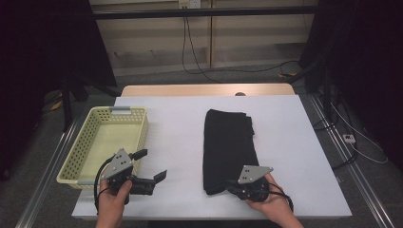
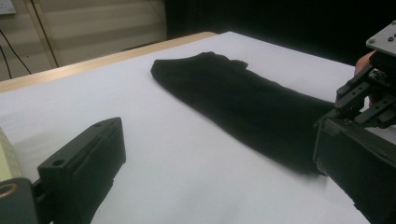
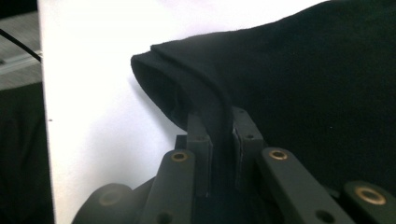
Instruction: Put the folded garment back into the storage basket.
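At 5 o'clock on the table [image 1: 285, 156], nearest to us, our right gripper [image 3: 219, 122] has its jaws clamped on the near edge of the black cloth [image 1: 228, 147]. We think it pinches the folded edge there so the layers lift together. At 7 o'clock our left gripper [image 1: 151, 167] hovers with jaws apart and holds nothing; it points toward the cloth, ready to help. The cloth lies folded long, from 5 o'clock toward the centre. Farther, at 9 o'clock, the basket [image 1: 138, 130] waits, probably to receive it.
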`<state>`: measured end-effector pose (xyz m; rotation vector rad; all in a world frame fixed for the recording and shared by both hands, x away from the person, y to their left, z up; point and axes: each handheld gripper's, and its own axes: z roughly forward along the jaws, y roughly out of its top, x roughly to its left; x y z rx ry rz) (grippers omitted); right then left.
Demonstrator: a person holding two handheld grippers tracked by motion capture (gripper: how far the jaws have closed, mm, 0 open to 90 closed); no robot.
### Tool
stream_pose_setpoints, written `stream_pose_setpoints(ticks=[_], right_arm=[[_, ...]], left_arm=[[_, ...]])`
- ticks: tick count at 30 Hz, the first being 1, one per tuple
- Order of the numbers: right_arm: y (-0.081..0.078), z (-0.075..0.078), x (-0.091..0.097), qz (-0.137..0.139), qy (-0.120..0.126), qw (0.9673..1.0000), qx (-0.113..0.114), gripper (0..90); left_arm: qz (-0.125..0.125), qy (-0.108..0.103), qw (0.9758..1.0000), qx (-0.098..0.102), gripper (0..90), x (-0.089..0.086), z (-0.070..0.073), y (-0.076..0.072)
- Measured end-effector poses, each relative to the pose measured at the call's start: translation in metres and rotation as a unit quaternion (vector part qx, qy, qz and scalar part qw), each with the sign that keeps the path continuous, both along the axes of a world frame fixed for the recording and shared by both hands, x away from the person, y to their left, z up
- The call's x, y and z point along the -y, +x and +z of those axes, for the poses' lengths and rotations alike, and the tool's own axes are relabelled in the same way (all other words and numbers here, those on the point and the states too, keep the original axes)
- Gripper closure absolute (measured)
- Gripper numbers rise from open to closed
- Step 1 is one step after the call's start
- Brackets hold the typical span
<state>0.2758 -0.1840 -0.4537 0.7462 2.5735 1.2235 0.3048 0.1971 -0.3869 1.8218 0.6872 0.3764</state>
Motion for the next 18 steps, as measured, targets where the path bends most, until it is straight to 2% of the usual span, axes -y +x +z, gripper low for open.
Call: stream_pose_setpoints(ticks=[4,8,11,12,16,18], right_arm=[[-0.001,0.005,0.009,-0.005,0.032,0.9995,-0.005,80.8],[-0.001,0.007,0.013,-0.009,0.043,0.999,-0.008,80.8],[0.001,0.008,0.012,-0.003,0.046,0.9989,-0.012,80.9],[0.001,0.008,0.011,-0.002,0.047,0.9988,-0.013,80.9],[0.003,0.009,0.012,0.0,0.054,0.9985,-0.014,80.9],[0.003,0.008,0.014,-0.002,0.061,0.9979,-0.021,80.9]], left_arm=[[-0.004,0.001,1.0,-0.004,2.5,0.008,0.001,0.005],[-0.01,0.016,0.9998,-0.006,2.8,0.019,0.003,0.013],[-0.017,0.019,0.9996,-0.008,2.9,0.027,0.006,0.016],[-0.018,0.028,0.9994,-0.01,2.9,0.03,0.007,0.02],[-0.016,0.022,0.9994,-0.021,2.9,0.034,0.006,0.026],[-0.013,0.023,0.9993,-0.025,3.0,0.038,0.006,0.031]])
